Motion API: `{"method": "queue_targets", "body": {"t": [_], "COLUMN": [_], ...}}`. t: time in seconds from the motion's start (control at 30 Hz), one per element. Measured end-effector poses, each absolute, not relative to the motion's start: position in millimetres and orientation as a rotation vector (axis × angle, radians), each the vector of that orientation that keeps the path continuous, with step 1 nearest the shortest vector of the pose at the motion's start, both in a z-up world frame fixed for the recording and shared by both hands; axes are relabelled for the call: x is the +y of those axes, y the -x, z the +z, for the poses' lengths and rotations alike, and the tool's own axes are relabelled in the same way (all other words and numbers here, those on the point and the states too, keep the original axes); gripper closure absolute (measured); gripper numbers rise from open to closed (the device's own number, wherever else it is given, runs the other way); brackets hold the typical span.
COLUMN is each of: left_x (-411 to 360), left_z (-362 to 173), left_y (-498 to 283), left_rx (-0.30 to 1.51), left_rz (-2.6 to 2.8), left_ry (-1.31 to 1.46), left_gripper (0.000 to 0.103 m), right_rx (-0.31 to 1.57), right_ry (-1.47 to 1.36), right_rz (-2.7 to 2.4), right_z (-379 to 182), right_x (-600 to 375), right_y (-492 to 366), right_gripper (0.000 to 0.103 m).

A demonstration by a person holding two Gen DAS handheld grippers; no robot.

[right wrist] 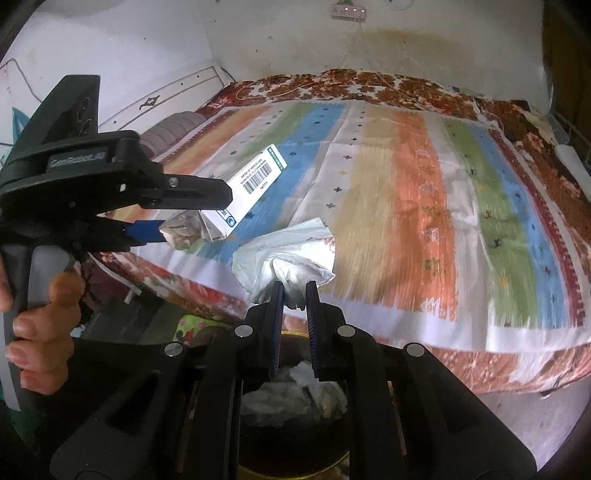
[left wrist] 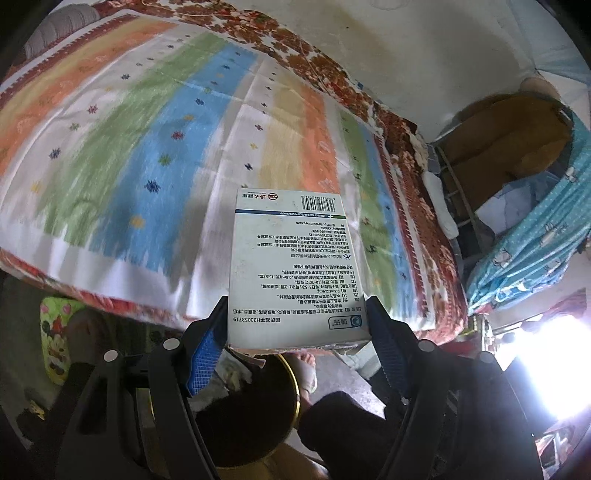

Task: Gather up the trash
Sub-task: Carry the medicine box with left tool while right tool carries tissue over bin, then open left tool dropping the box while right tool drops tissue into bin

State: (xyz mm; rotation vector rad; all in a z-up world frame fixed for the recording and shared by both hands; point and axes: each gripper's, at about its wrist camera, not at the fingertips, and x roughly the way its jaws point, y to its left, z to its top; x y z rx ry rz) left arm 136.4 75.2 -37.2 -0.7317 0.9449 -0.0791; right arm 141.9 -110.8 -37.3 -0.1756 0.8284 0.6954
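Right gripper [right wrist: 294, 291] clamping crumpled plastic bag [right wrist: 284, 258], left gripper [left wrist: 295, 325] clamping printed box [left wrist: 291, 258] (barcoded), striped bedspread [left wrist: 147, 147], stained wall [right wrist: 406, 44]

two grippers: the left gripper [left wrist: 295, 332] and the right gripper [right wrist: 294, 295]. one white carton [left wrist: 291, 266], one crumpled plastic bag [right wrist: 284, 258], one bin [left wrist: 255, 417], one striped bedspread [left wrist: 147, 147].

Place: we take this for a bedroom in a home.
Bed [right wrist: 406, 206]: we see a striped sheet over a floral blanket.
Wall [right wrist: 295, 44]: stained plaster, with a power strip [right wrist: 349, 12] mounted high.
Bedside: a bin [left wrist: 258, 417] on the floor, and a cartoon-print curtain [left wrist: 535, 240] beside cluttered shelves.
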Motion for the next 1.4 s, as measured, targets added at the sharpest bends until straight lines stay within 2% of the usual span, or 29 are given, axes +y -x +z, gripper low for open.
{"method": "queue_targets", "body": {"t": [0.27,0.77,0.93,1.0,1.07,1.2,1.4], "left_x": [57.0,38.9,35.9,36.6,39.7,42.9,30.5], "left_z": [-48.6,-82.2,-90.3,-97.1,-100.6,-96.9,-76.0], "left_y": [-104.2,-75.2,-76.9,-78.4,-77.6,-73.6,-57.6], "left_rx": [0.964,1.063,1.106,1.128,1.134,1.116,1.064], "left_rz": [-0.099,-0.094,-0.091,-0.094,-0.076,-0.059,-0.027], "left_ry": [0.729,0.789,0.8,0.824,0.843,0.839,0.64], "left_gripper": [0.031,0.031,0.03,0.026,0.023,0.021,0.02], "right_rx": [0.841,0.98,1.027,1.036,1.043,1.048,1.003], "right_ry": [0.172,0.163,0.135,0.128,0.117,0.101,0.122], "right_rz": [0.694,0.696,0.682,0.677,0.671,0.667,0.658], "right_z": [-47.0,-88.0,-96.7,-97.7,-98.6,-97.6,-88.5], "right_x": [-121.4,-128.1,-129.9,-130.9,-132.4,-135.8,-143.0], "right_y": [-106.2,-74.4,-74.9,-75.2,-75.5,-75.2,-65.4], "right_gripper": [0.092,0.091,0.079,0.071,0.067,0.062,0.055]}}
